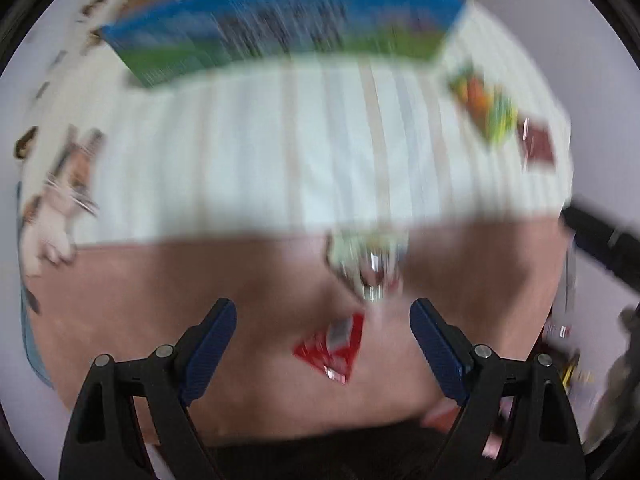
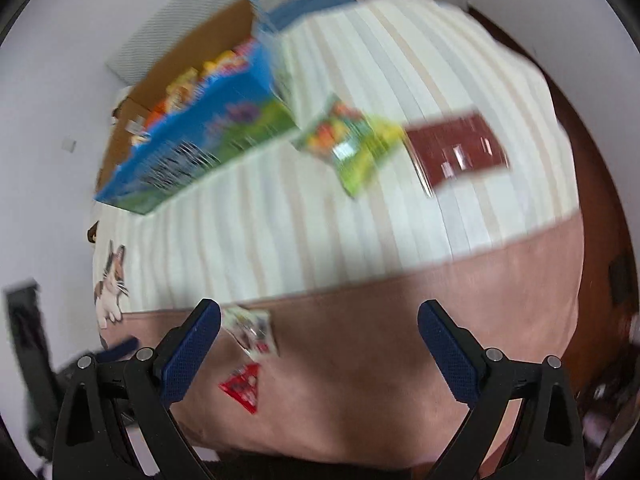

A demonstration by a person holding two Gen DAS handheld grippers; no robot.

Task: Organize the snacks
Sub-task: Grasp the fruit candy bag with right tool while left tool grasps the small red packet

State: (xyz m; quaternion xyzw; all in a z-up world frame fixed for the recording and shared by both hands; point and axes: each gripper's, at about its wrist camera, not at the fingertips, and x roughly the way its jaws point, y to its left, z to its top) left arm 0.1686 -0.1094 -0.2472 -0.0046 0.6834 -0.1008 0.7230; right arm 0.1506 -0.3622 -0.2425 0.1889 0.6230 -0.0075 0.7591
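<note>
Snacks: red packet under left gripper, jaws apart, empty | right gripper likewise apart, empty | advice: centre over packet before closing, then carry to box

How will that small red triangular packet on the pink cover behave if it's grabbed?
The red triangular packet looks like thin, glossy foil, so it is probably light, crinkly and a bit slippery. It lies flat on the soft pink cover, so pinching an edge may be fiddly.
</note>
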